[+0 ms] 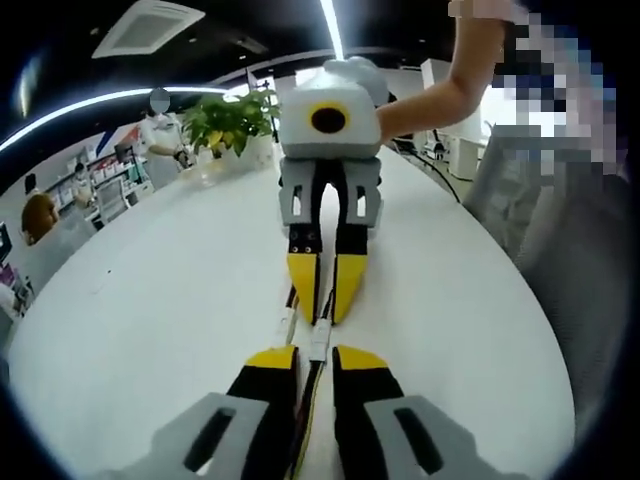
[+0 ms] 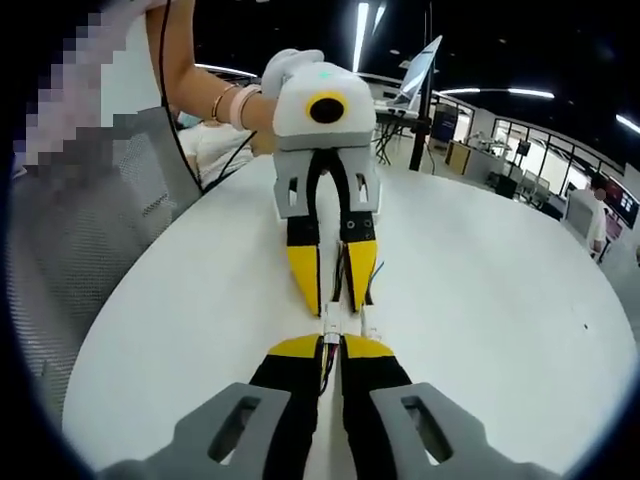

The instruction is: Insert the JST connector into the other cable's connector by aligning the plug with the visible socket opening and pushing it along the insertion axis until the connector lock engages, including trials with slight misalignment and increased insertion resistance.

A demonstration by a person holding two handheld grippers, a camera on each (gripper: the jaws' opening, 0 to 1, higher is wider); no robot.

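While both grippers, left [image 1: 314,352] and right [image 2: 331,342], pinch their cables, we cannot tell whether the white connectors [image 2: 331,326] are mated.

connectors [image 1: 318,338] between facing claws, above table [image 1: 150,300], plant [image 1: 228,120] behind

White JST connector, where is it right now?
In the left gripper view the white JST connector sits at centre over the white table, between the left gripper below and the right gripper facing it.
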